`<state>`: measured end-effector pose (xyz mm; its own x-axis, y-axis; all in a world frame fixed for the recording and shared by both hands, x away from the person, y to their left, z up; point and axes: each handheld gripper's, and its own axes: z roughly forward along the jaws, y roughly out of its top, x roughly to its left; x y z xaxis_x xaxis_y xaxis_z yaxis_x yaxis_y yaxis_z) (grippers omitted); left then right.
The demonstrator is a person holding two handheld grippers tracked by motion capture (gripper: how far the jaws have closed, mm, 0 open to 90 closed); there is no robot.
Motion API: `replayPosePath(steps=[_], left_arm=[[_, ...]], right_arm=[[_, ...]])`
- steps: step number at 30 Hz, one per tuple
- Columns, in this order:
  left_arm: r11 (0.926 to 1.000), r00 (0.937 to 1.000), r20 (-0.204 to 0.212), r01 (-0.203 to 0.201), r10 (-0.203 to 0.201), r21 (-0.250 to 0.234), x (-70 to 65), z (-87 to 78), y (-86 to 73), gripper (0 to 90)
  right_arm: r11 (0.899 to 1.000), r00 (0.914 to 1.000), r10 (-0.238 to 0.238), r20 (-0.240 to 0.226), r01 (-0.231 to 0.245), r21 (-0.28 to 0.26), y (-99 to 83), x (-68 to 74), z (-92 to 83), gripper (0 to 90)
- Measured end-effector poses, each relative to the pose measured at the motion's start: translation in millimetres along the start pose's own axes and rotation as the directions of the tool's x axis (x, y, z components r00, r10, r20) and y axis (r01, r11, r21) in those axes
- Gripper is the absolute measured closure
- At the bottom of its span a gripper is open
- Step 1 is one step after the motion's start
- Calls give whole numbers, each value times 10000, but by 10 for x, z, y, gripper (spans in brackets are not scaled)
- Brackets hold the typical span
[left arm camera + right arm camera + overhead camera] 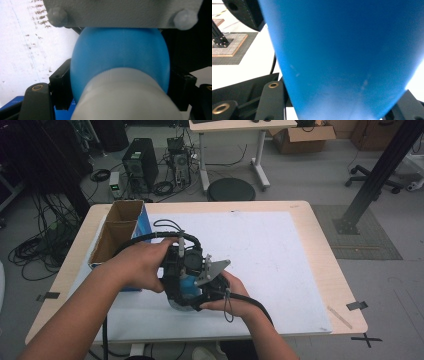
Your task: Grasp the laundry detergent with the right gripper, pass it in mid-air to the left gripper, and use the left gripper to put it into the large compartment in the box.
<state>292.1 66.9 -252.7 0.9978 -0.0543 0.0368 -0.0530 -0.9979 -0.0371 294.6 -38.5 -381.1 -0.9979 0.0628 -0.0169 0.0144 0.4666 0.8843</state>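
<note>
A blue bottle [187, 284] with a rounded body sits between both grippers above the white sheet near the table's front. In the left gripper view its blue body [120, 57] and a white cap end [125, 97] lie between my jaws, and the black pads [61, 85] touch its sides. My left gripper [175, 281] is shut on it from the left. The right gripper [201, 291], with its grey plate [212, 269] on top, grips it from the right. In the right gripper view the blue body [342, 50] stands between the jaws of that gripper [342, 107].
An open cardboard box [119, 227] with a blue side stands at the table's left edge, just behind my left hand. A white sheet [270, 255] covers most of the tabletop. Beyond the table are computer towers, cables and a round stool [231, 189].
</note>
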Motion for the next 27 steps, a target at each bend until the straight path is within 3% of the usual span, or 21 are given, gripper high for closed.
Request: replayPosePath(steps=[11, 16, 27], left_arm=[[10000, 10000, 4, -19, 19, 41, -1, -1, 16, 320], [9998, 9995, -291, -154, 157, 110, -8, 13, 24, 354], [9998, 9997, -262, 29, -24, 184, 3, 36, 56, 381]], right_arm=[[10000, 10000, 31, 25, -31, 6, -1, 7, -5, 449], [9999, 9999, 142, 7, -142, -11, -10, 16, 0, 449], [9999, 9999, 134, 74, -134, 52, -27, 9, -2, 449]])
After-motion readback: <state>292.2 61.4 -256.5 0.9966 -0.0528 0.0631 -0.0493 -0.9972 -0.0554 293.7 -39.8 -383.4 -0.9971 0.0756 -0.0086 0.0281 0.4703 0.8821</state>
